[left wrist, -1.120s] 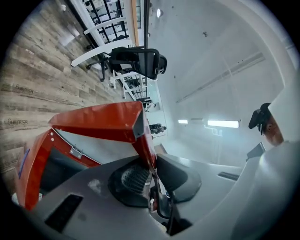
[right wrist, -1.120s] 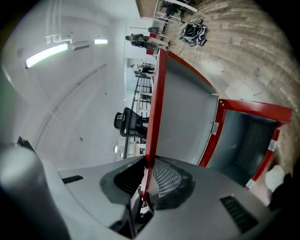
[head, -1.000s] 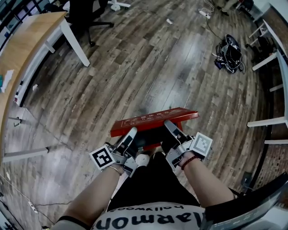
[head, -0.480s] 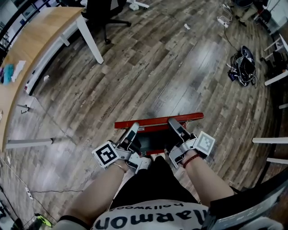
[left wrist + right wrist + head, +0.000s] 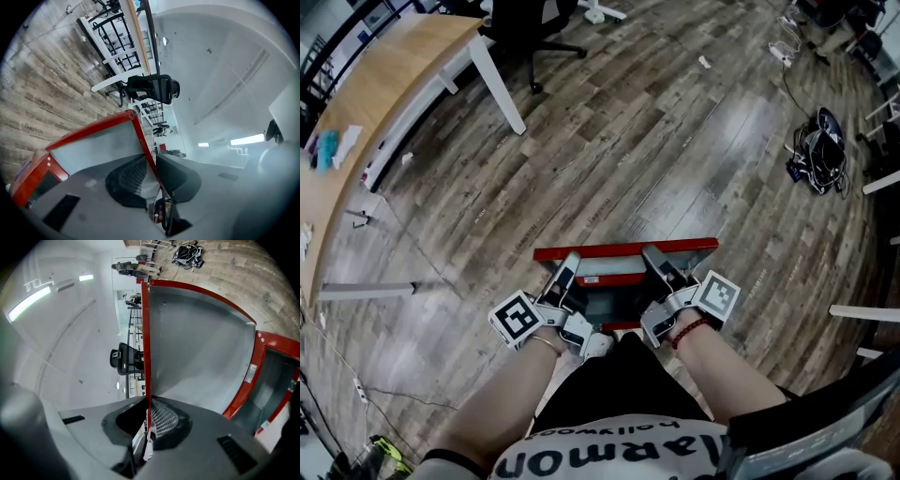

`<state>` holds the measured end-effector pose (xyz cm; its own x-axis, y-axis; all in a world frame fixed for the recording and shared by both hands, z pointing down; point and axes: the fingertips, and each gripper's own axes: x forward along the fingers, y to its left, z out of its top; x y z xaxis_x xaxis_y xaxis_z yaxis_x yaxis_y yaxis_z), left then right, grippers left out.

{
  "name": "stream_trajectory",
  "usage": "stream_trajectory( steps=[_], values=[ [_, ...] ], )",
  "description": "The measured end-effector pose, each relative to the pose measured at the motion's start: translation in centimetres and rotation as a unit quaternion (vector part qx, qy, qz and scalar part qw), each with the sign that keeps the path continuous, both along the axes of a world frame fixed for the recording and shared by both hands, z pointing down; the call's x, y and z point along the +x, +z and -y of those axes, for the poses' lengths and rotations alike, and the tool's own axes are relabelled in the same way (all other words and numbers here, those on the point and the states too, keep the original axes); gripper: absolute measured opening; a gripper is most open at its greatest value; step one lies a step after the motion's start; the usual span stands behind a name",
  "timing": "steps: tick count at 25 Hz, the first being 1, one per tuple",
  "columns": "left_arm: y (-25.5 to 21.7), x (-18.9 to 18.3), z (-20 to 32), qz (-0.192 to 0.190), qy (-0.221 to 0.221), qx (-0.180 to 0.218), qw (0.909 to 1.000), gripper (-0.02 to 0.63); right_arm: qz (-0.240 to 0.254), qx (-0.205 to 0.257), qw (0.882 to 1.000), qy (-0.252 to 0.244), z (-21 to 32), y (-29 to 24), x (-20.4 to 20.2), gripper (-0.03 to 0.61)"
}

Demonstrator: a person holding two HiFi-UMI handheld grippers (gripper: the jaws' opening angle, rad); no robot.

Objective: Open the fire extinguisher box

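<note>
Holding the red lid (image 5: 623,250) up, near upright: left fingers (image 5: 132,176) clamped on its edge, right fingers (image 5: 164,421) just closed tight on it too. Judged nearly done, with the box (image 5: 606,298) open on the floor (image 5: 628,141) below the fingers; perhaps only tipping the lid fully back.

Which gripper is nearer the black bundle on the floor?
Right. The right gripper, jaws just closed onto the red lid at its edge, sits down-left of the bundle; the left gripper grips the lid farther left.
</note>
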<state>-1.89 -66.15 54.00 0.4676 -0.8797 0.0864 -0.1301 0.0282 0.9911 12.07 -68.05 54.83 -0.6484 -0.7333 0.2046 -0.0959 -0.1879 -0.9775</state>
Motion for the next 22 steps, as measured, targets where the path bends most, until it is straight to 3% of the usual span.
stream_trajectory(
  steps=[22],
  values=[
    [4.8, -1.3, 6.9, 0.016, -0.061, -0.057, 0.9964, 0.043, 0.009, -0.006, 1.0, -0.021, 6.7, 3.9, -0.7, 0.031]
  ],
)
